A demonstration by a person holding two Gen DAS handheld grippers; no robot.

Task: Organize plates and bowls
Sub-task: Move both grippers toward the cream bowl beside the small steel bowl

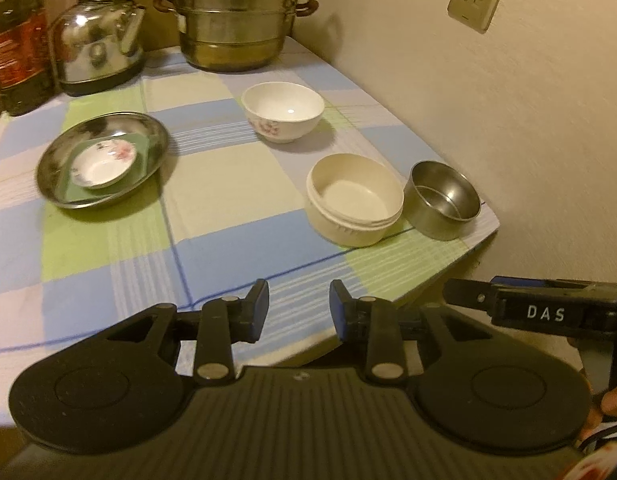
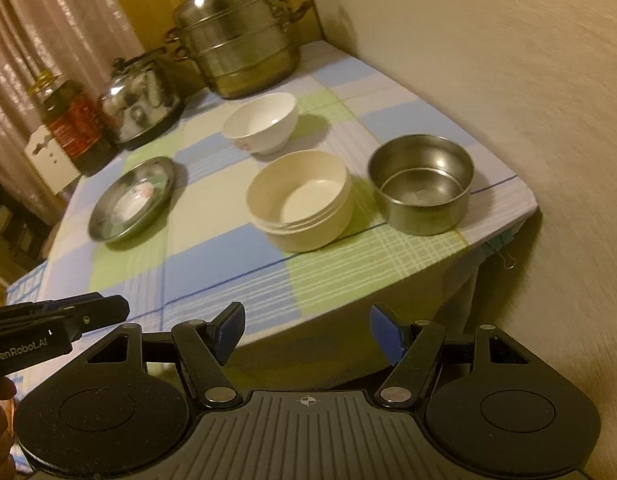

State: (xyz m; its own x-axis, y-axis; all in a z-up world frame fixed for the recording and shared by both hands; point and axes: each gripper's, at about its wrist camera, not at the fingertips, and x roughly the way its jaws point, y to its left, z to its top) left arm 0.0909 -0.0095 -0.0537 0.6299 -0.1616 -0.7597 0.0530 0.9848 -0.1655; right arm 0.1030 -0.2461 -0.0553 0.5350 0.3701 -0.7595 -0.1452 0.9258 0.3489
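On the checked tablecloth (image 1: 228, 248) lies a steel plate (image 1: 102, 160) holding a green square dish and a small flowered saucer (image 1: 104, 162). A white flowered bowl (image 1: 283, 112) stands behind a cream plastic bowl (image 1: 354, 199), and a steel bowl (image 1: 442, 204) sits at the table's right corner. My left gripper (image 1: 299, 304) hovers over the near edge, open with a narrow gap and nothing between its fingers. In the right wrist view the same steel plate (image 2: 134, 200), white bowl (image 2: 262, 122), cream bowl (image 2: 302, 204) and steel bowl (image 2: 422, 182) show. My right gripper (image 2: 308, 330) is open wide and empty, short of the table.
A stacked steel steamer pot (image 1: 234, 16), a kettle (image 1: 100, 48) and an oil bottle (image 1: 18, 52) line the table's back. A wall (image 1: 528, 120) with a socket (image 1: 473, 0) runs along the right side. The other gripper (image 1: 540, 312) shows at the right edge.
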